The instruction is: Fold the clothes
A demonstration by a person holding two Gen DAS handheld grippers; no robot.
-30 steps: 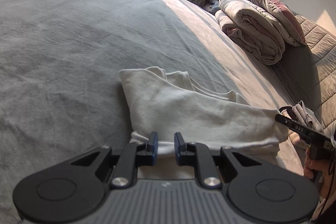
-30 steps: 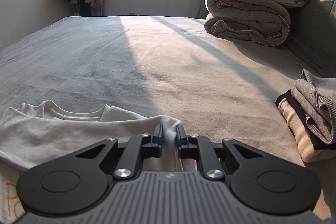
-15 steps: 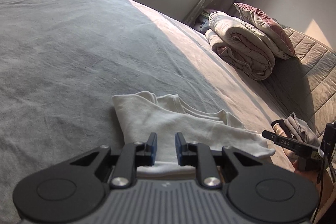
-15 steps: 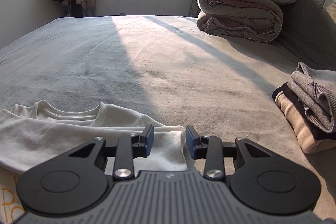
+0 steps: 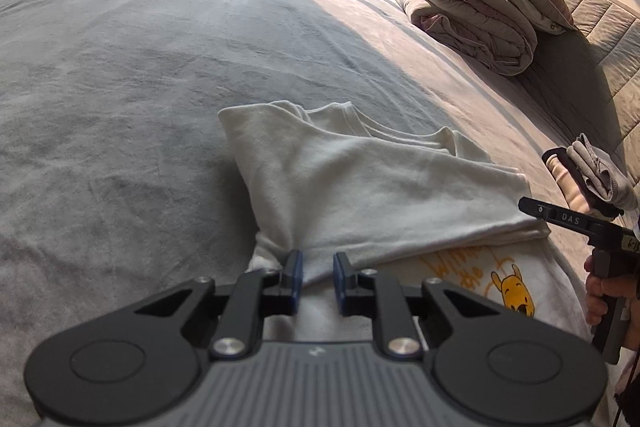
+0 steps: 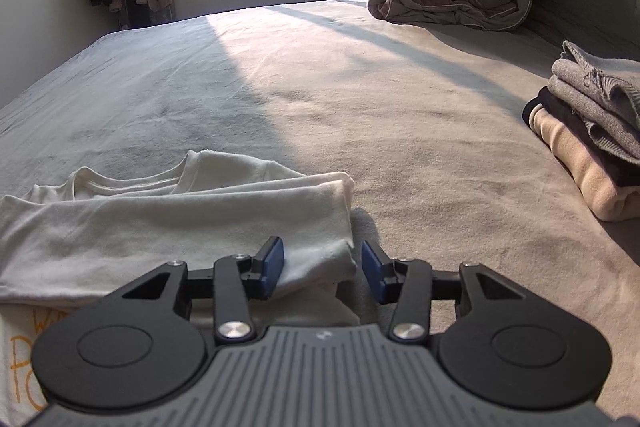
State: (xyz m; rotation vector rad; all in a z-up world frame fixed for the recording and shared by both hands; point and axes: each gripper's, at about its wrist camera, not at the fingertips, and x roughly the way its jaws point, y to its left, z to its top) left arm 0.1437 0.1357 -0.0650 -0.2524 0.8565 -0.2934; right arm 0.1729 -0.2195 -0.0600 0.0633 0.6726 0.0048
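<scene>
Cream cotton tee [image 5: 360,183] lies on the bed [image 5: 120,87], folded over itself; collar at the far side from both of my hand-held grippers, printed front peeking out under the near edge.

Left hand-held gripper [image 5: 316,277]: jaws nearly together, pinching a bunched bit of the tee's near-left hem. Cloth puckers right into the pads, so I read that as a live grip.

Right hand-held gripper [image 6: 322,269]: jaws opening. The tee's near-right corner sits between them, but the pads look clear of it. That corner is let go and resting on the layer below.

Progress, my read: one fold across is laid, right side released, left side not yet released. Left to do: drop the left hem, probably one more fold to make it compact, then move it.

A stack [image 6: 592,147] of folded clothes sits off to the right of the right hand-held gripper, well apart from the tee. So some items look done; this tee is mid-way.
</scene>
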